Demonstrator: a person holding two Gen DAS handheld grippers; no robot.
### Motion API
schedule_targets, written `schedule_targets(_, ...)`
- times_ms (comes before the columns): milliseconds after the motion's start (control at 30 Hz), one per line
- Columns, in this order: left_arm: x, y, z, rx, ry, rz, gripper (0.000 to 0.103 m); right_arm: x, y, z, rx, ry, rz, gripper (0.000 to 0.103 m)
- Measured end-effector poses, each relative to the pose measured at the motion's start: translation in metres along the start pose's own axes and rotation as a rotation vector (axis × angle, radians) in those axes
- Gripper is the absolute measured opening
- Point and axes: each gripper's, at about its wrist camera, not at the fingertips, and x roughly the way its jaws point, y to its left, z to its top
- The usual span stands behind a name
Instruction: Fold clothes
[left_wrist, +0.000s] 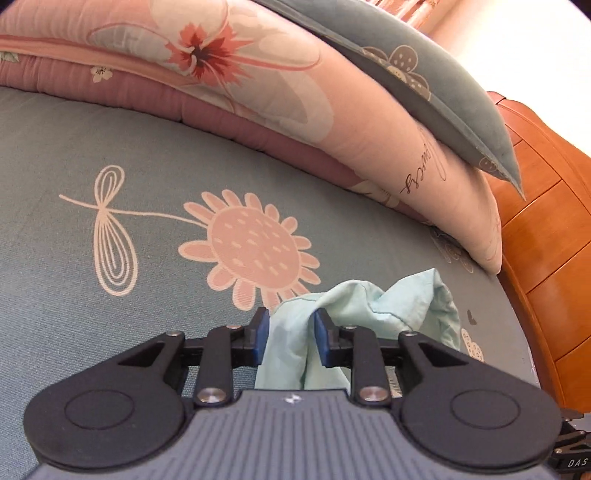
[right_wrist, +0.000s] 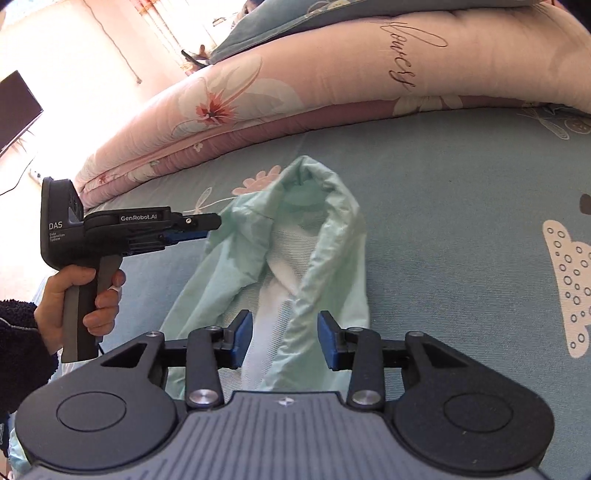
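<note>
Early step of the fold: gathering and lifting a pale mint garment (right_wrist: 295, 236) off the teal floral bedsheet (right_wrist: 461, 221), nothing squared or laid flat yet. Garment bunched in a loose heap near the middle of the bed, a white mesh lining showing inside, well short of the pink quilt (right_wrist: 295, 92) rolled along the far side. Left gripper (left_wrist: 290, 334) half spread with a fold of the mint cloth between its blue pads (left_wrist: 261, 341); cloth touching the left pad, a slim gap at the right one, so probably no firm pinch. Right gripper (right_wrist: 285, 339) half spread over the near end of the garment, cloth lying between but clear of both pads. Next move probably calls for closing on two matching edges or corners, then drawing the cloth taut and flat. Hard to make out: garment type, collar, hem. Near end hidden under the right gripper's body. Hand (right_wrist: 79, 295) and dark fleece sleeve (right_wrist: 18, 350) at left, cut off by the frame.
</note>
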Motion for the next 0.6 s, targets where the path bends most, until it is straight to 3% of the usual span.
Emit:
schedule_targets(33,-0.005,0.0,-0.001,-0.005,0.004,-0.001,0.048,0.004,0.004,-0.002,-0.008,0.014,0.025,0.047)
schedule_targets(67,-0.009,0.001,-0.004,-0.011,0.008,-0.001,0.061,0.01,0.01,-0.004,-0.017,0.027,0.029,0.047)
schedule_targets(100,-0.012,0.002,-0.007,-0.014,0.011,0.002,0.067,0.015,0.016,-0.004,-0.03,0.039,0.027,0.047)
schedule_targets(267,-0.011,0.01,-0.028,-0.034,0.073,0.053,0.065,0.026,0.04,-0.006,-0.068,0.061,0.074,0.047)
schedule_targets(333,-0.006,0.013,-0.032,-0.053,0.085,0.034,0.043,0.029,0.042,-0.007,-0.059,0.076,0.086,0.047)
schedule_targets(400,0.004,0.007,-0.029,-0.017,0.098,0.038,0.007,0.035,0.043,-0.009,-0.038,0.099,0.105,0.047)
schedule_targets(467,0.008,0.002,-0.023,0.017,0.061,0.092,0.003,0.042,0.043,-0.012,-0.011,0.122,0.128,0.047)
schedule_targets(600,-0.008,0.014,-0.003,-0.053,-0.042,0.114,0.004,0.062,0.045,-0.014,0.041,0.14,0.182,0.048)
